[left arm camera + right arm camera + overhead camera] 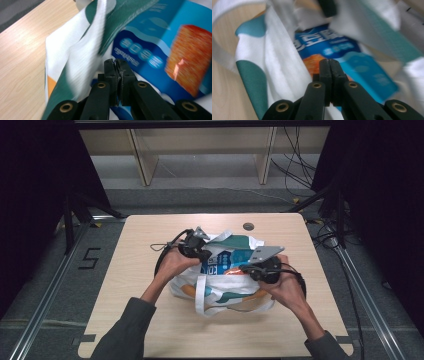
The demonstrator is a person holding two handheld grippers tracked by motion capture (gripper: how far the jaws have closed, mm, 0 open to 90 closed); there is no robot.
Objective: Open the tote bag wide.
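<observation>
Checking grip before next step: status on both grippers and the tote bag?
Left gripper shut, right gripper shut, both at the white-and-teal cloth tote bag. Blue snack packet inside the bag's mouth. Nothing blocking on wooden table.

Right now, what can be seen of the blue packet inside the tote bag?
The blue packet is glossy, plastic by its look, with white printed lettering, lighter wave bands and an orange picture of food. It lies tilted inside the open mouth of the white, green and orange cloth bag, whose fabric folds over its edges. The left gripper and right gripper point at it with jaws together; whether either touches it is unclear.
</observation>
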